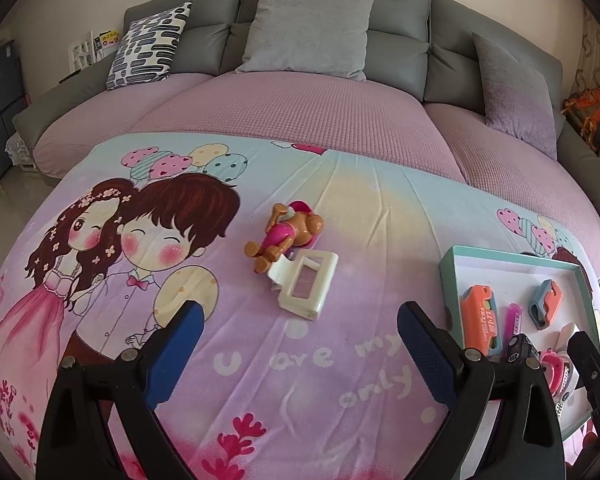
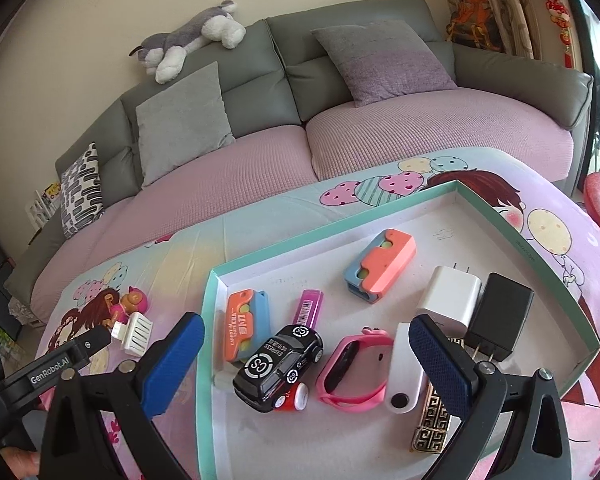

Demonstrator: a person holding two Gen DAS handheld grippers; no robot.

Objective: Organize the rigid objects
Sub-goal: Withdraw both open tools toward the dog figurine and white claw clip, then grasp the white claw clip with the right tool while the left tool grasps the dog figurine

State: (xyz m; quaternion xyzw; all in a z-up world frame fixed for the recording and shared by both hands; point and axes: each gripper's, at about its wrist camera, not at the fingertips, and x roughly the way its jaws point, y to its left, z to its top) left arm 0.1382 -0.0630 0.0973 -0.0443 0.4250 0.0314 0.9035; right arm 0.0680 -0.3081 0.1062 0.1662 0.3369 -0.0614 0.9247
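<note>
Now both grippers stand wide apart, empty: the right gripper [image 2: 306,364] over the black toy car [image 2: 278,368] in the teal-rimmed cardboard tray [image 2: 208,320], the left gripper [image 1: 300,350] near the white plastic clip [image 1: 306,290].

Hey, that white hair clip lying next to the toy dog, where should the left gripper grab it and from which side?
Probably best: grip the white hair clip across its flat rectangular frame, pads on its two long edges, with the open left gripper coming from above on the near side. The toy dog touches its far end, so stay clear of that end.
</note>
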